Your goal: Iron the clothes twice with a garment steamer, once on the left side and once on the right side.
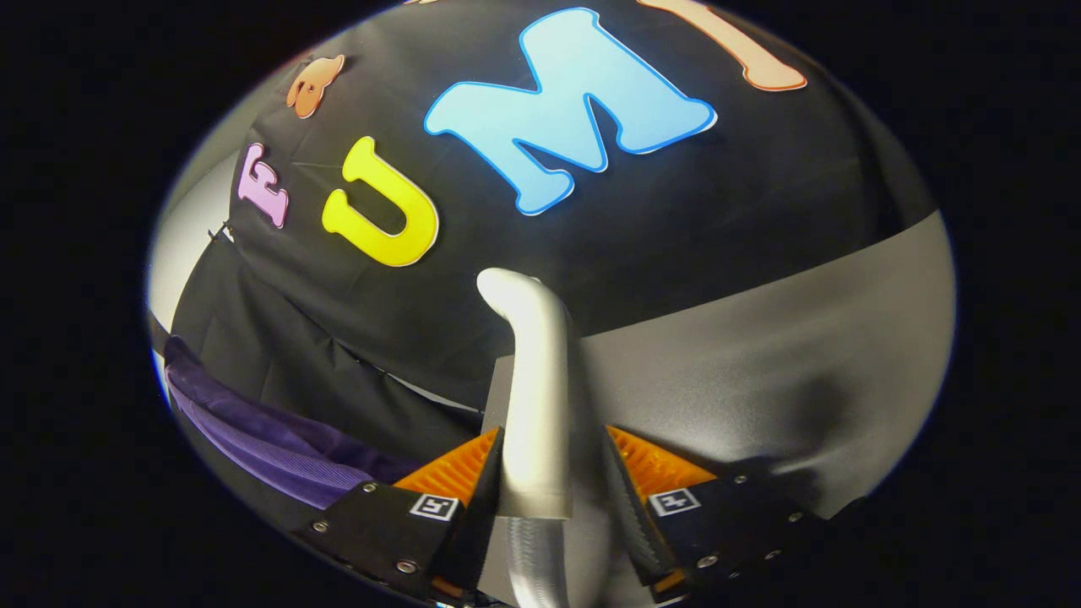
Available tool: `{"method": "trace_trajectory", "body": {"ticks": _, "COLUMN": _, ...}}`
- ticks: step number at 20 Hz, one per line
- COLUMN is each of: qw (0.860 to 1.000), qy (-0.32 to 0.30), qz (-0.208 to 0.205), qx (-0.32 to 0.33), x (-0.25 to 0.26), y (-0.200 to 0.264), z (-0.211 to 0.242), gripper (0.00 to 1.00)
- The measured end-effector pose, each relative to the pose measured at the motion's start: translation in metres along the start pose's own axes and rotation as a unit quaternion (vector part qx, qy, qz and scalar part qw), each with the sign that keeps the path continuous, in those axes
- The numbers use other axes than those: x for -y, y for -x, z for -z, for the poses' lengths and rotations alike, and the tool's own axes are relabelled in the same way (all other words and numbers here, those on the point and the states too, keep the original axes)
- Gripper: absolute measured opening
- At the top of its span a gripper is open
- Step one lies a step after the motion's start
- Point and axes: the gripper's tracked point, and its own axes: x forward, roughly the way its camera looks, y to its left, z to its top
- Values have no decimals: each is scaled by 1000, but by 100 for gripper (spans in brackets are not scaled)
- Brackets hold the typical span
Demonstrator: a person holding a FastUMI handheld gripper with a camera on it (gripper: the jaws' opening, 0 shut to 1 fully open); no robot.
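hand-held gripper (pixel 540 473): sitting closest to the camera, fingers only partly drawn in, with the steamer handle wedged in the gap between them.

left finger (pixel 460 469): its ribbed pad looks pressed right up against the handle's side.

right finger (pixel 646 464): this one's iffy. There seems to be a thin sliver of space between its pad and the handle, so whether it's a real two-sided pinch can't be called from here.

silver curved garment steamer handle (pixel 536 397): long axis runs straight ahead from between the fingers, then hooks over to the left at its rounded far end. A ribbed hose (pixel 532 557) continues out of its near end, down below the fingers.

purple ribbed cloth garment (pixel 270 431): this is the bit that matters. It lies off to the left of the fingers, a little beyond them and low, stretching away leftward. Steamer and garment are well apart right now.

grey smooth bench (pixel 760 338): spreads out ahead and to the right of the fingers, beyond the handle.

next move (guess): the steamer looks like it needs swinging left toward the garment before any pass can start. Neither side looks steamed from this pose, but that's a judgement only.
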Motion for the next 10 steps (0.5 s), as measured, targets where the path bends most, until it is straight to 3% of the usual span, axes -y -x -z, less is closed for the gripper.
{"method": "trace_trajectory", "body": {"ticks": 1, "qw": 1000, "qy": 1, "qz": -1, "qx": 7, "x": -2, "y": -2, "z": 1, "gripper": 43}}
{"method": "trace_trajectory", "body": {"ticks": 10, "qw": 993, "qy": 70, "qz": -36, "qx": 86, "x": -35, "y": 50, "z": 23, "gripper": 38}}
